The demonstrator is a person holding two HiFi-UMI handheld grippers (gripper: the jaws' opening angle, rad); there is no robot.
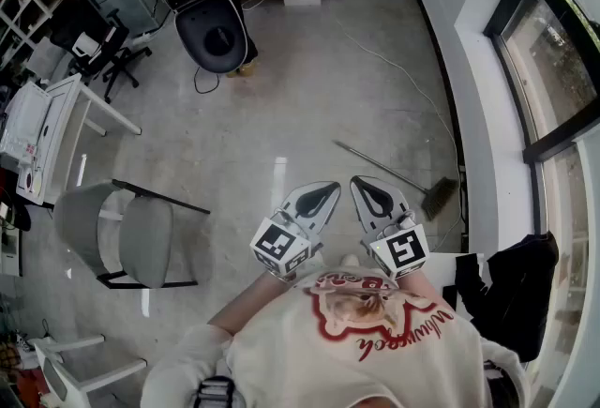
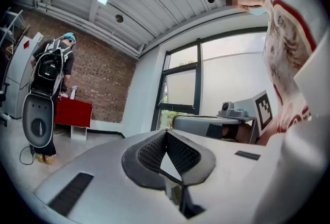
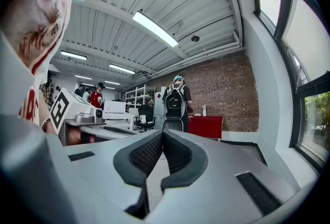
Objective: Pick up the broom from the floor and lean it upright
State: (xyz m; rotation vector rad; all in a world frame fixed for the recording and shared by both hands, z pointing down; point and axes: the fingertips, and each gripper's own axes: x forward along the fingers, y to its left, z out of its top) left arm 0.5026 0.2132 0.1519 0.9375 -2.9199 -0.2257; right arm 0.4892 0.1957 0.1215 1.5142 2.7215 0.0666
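Head view: the broom (image 1: 394,173) lies flat on the floor (image 1: 281,115) by the window, ahead and right of both grippers, untouched. It would likely be best taken on the handle, away from the head, with jaws opened first. The left gripper (image 1: 325,192) and right gripper (image 1: 364,187) are held level, side by side.
Left gripper view: jaws together, empty.
Right gripper view: jaws together, empty.

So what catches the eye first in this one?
The left gripper and the right gripper, both shut and empty, are held side by side low in the head view's centre. Just beyond them the broom lies flat on the floor near the window wall, untouched. A grey chair sits at the left.
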